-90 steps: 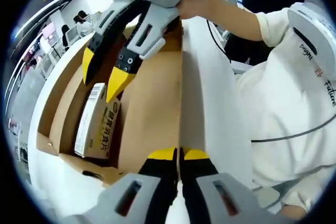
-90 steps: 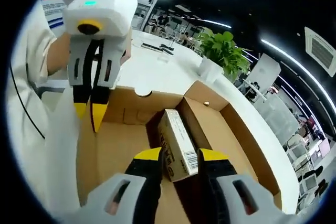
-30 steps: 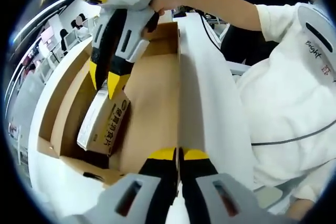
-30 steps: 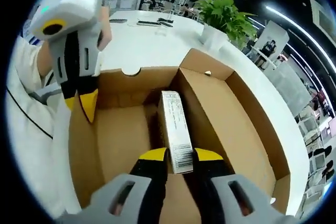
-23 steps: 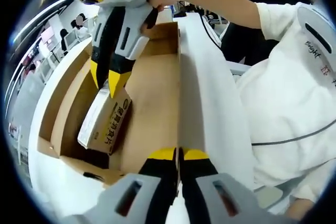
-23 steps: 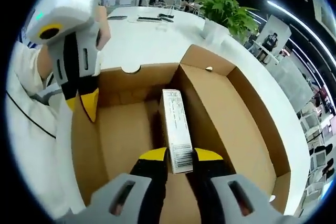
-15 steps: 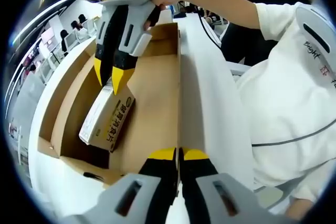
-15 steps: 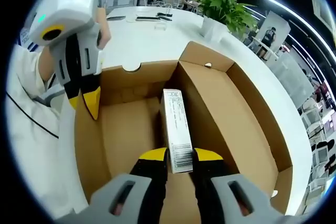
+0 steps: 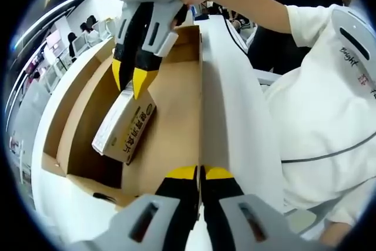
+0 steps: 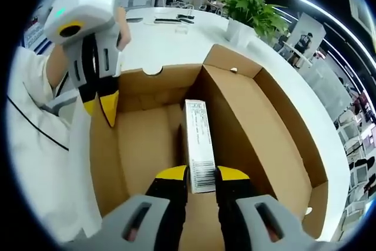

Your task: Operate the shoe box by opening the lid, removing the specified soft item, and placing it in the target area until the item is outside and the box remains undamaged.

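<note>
The shoe box (image 9: 70, 116) lies open on a white table, brown inside and white outside. Its lid (image 9: 176, 104) is folded back, and my left gripper (image 9: 201, 173) is shut on the lid's rim. The left gripper (image 10: 104, 109) also enters the right gripper view from the upper left, at that same rim. A small brown carton (image 9: 124, 126) with a barcode label hangs tilted just above the box floor. My right gripper (image 9: 131, 84) holds its upper end. In the right gripper view the carton (image 10: 198, 139) stretches forward from my right gripper (image 10: 200, 174), over the fold between lid (image 10: 141, 145) and box base (image 10: 258, 139).
A person in a white top (image 9: 323, 121) stands close by the lid side. A potted plant (image 10: 251, 7) and some small items (image 10: 176, 23) stand on the white table (image 10: 170, 45) beyond the box. Desks and people fill the far background.
My right gripper closed on the carton and raised it, tilting it up from the box floor toward the lid side. The left gripper has kept its hold on the lid rim.
</note>
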A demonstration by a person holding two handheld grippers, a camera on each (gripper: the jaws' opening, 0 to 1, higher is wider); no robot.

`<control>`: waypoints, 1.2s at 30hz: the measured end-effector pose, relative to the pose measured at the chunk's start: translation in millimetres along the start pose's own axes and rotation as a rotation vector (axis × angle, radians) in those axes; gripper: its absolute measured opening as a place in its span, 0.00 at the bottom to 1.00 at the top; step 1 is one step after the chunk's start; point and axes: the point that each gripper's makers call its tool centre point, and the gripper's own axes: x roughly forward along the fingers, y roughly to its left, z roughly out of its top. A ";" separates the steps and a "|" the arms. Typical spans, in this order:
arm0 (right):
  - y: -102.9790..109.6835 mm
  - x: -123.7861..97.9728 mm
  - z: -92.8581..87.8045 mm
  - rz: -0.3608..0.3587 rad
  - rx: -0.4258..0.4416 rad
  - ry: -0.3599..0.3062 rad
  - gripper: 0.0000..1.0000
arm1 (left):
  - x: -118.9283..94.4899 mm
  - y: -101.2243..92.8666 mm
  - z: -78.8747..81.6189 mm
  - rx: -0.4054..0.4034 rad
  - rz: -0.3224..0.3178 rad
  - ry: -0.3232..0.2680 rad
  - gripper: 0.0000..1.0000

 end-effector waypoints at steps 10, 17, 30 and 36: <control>-0.6 -4.5 -6.1 0.022 -0.013 0.011 0.17 | 0.1 0.1 0.5 0.001 -0.003 0.000 0.01; 0.5 -10.0 -12.5 0.039 -0.047 0.042 0.17 | 0.0 0.2 1.0 0.003 -0.001 -0.001 0.01; -0.2 -28.5 -40.1 0.096 -0.136 0.215 0.17 | 0.0 0.3 1.6 0.009 0.000 -0.001 0.01; 0.4 -33.4 -46.9 0.114 -0.163 0.223 0.17 | 0.1 0.4 1.6 0.010 0.001 0.000 0.01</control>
